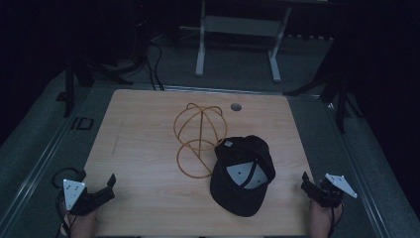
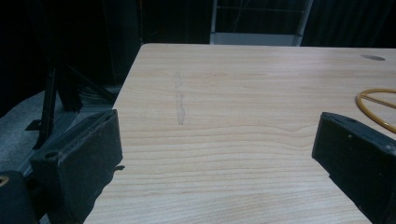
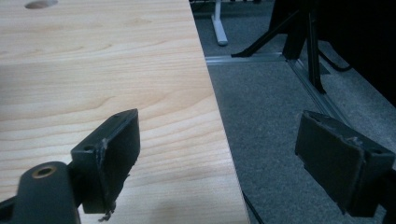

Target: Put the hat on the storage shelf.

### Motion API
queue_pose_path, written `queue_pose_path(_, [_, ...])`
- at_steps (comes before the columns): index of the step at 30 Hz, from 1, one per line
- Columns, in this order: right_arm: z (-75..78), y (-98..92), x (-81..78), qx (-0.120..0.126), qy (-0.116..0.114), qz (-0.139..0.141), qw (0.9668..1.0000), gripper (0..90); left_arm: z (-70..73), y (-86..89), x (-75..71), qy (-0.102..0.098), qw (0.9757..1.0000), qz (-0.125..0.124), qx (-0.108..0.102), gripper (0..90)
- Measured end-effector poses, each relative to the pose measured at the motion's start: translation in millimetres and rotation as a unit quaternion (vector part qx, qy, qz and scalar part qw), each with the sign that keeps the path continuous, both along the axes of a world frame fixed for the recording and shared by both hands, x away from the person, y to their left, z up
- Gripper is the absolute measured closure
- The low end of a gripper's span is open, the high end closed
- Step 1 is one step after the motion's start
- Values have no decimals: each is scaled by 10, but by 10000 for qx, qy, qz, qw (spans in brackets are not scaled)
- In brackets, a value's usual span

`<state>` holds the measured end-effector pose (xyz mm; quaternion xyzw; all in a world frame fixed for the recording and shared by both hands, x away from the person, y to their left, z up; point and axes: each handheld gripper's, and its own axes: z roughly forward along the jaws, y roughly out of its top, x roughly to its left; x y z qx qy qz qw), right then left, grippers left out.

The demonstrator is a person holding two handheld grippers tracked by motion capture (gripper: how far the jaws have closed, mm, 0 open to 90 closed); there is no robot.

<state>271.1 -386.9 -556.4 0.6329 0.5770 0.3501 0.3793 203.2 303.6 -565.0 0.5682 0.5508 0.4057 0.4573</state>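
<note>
A black cap (image 1: 242, 173) lies upside down on the wooden table (image 1: 143, 148), right of centre, with its grey inner lining showing. Just left of it and behind it stands a gold wire hat stand (image 1: 199, 139); its base ring touches the cap's edge. My left gripper (image 1: 97, 177) rests at the table's near left corner, open, with nothing between its jaws. In the left gripper view its jaws (image 2: 217, 135) frame bare wood, with part of the gold ring (image 2: 380, 109) at the right. My right gripper (image 1: 313, 182) is open at the near right edge, and its jaws (image 3: 219, 135) straddle the table edge.
A round cable hole (image 1: 236, 106) sits near the table's far edge. Grey carpet (image 3: 271, 140) lies beyond the right side. A white desk frame (image 1: 237, 44) and black tripod legs (image 1: 341, 94) stand behind and beside the table. Cables (image 1: 153, 64) trail on the floor at the back left.
</note>
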Motion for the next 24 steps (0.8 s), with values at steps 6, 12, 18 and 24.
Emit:
queue_pose_path(6, [-1, -5, 6, 1, 40, -6, 10000, 141, 1, 3, 3, 13, 10000, 1, -6, 22])
queue_pose_path(12, [-1, -2, 10, -6, 62, -25, 10000, 141, 1, 1, 2, 12, 10000, 0, -2, 22])
queue_pose_path(18, [-2, -8, 15, 49, 126, -21, 9999, 141, 1, 1, 3, 16, 10000, 3, 1, 22])
queue_pose_path(24, [23, -39, 30, 107, 169, 159, 9997, 136, 1, 4, 1, 13, 10000, 22, -32, 22])
